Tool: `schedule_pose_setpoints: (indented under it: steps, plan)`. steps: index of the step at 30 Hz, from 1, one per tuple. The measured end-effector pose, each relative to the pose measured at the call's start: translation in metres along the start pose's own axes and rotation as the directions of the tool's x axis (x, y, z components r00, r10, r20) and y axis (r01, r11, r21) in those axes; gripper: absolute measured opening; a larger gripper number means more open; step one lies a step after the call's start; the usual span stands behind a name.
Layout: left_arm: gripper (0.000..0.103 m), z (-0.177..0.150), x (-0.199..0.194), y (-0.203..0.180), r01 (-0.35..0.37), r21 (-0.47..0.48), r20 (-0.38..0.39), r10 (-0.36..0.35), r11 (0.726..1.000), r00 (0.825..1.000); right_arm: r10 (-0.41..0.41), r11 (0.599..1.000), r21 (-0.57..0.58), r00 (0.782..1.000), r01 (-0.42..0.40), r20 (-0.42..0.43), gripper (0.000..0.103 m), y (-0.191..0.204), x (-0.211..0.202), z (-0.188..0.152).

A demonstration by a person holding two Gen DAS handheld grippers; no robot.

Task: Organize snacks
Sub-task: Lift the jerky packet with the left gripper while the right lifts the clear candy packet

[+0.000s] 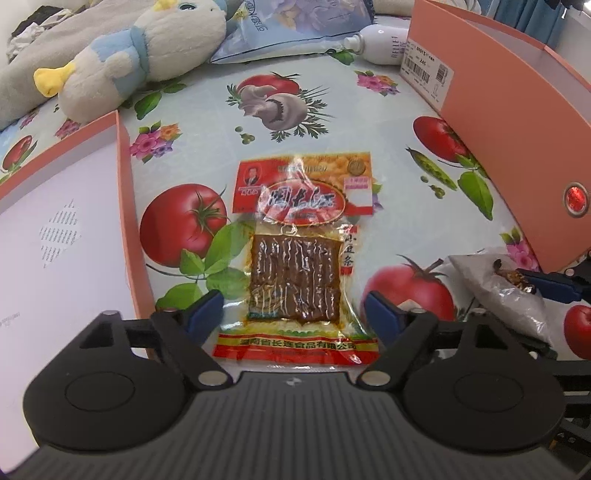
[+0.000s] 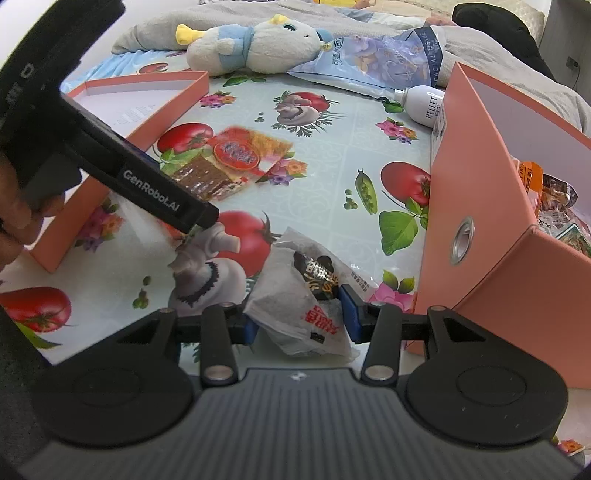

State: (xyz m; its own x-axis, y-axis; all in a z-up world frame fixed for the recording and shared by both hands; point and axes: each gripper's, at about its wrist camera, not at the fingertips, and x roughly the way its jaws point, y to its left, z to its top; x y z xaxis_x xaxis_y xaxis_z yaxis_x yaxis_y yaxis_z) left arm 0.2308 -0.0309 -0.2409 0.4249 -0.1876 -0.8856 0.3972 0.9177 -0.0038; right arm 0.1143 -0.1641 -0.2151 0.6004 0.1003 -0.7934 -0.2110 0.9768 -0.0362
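Observation:
A red and yellow packet of dried tofu strips (image 1: 299, 251) lies flat on the tablecloth; it also shows in the right wrist view (image 2: 236, 162). My left gripper (image 1: 293, 314) is open, its blue pads on either side of the packet's near end, not closed on it. My right gripper (image 2: 299, 317) has its jaws on both sides of a white and grey snack pouch (image 2: 303, 291), which also shows in the left wrist view (image 1: 506, 291). The pads touch the pouch's sides. A pink box (image 2: 491, 206) on the right holds several snacks (image 2: 554, 199).
A shallow pink box lid (image 1: 74, 221) lies at the left. A plush toy (image 1: 140, 55), a blue tissue pack (image 1: 291, 26) and a white bottle (image 1: 384, 44) lie at the far side. The tablecloth (image 1: 369, 122) has vegetable prints.

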Motion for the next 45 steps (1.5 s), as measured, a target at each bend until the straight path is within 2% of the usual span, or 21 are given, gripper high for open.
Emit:
schedule_pose_setpoints:
  steps: [5,7,9,16,30,39,45]
  plan:
    - [0.069,-0.003,-0.006,-0.005,-0.007,-0.011,0.019,0.007,1.0,1.0,0.001,1.0,0.003,1.0,0.0,-0.003,0.047,0.0,0.001,0.001]
    - [0.059,-0.004,-0.009,-0.008,-0.014,-0.017,0.028,0.015,1.0,0.999,0.003,1.0,0.007,1.0,-0.003,-0.004,0.047,-0.001,0.0,0.002]
    - [0.056,-0.006,-0.013,-0.013,-0.027,-0.008,0.036,0.027,1.0,0.999,0.007,1.0,0.015,1.0,-0.007,-0.006,0.046,-0.002,-0.001,0.002]
    - [0.054,-0.017,-0.021,-0.017,-0.048,-0.042,0.057,0.051,0.998,0.997,0.005,0.999,0.032,1.0,-0.005,-0.006,0.046,-0.007,-0.003,0.0]
    - [0.053,-0.031,-0.057,0.002,0.018,-0.26,0.112,0.012,0.965,0.994,0.036,0.996,0.078,0.999,-0.036,0.001,0.046,-0.011,-0.011,0.007]
    - [0.053,-0.024,-0.09,-0.006,0.048,-0.298,0.159,0.0,0.953,0.987,0.055,0.995,0.086,0.998,-0.057,0.026,0.046,-0.013,-0.028,0.019]
    - [0.053,-0.01,-0.114,-0.013,0.065,-0.3,0.184,-0.009,0.952,0.983,0.059,0.994,0.086,0.996,-0.066,0.073,0.046,-0.018,-0.053,0.036]
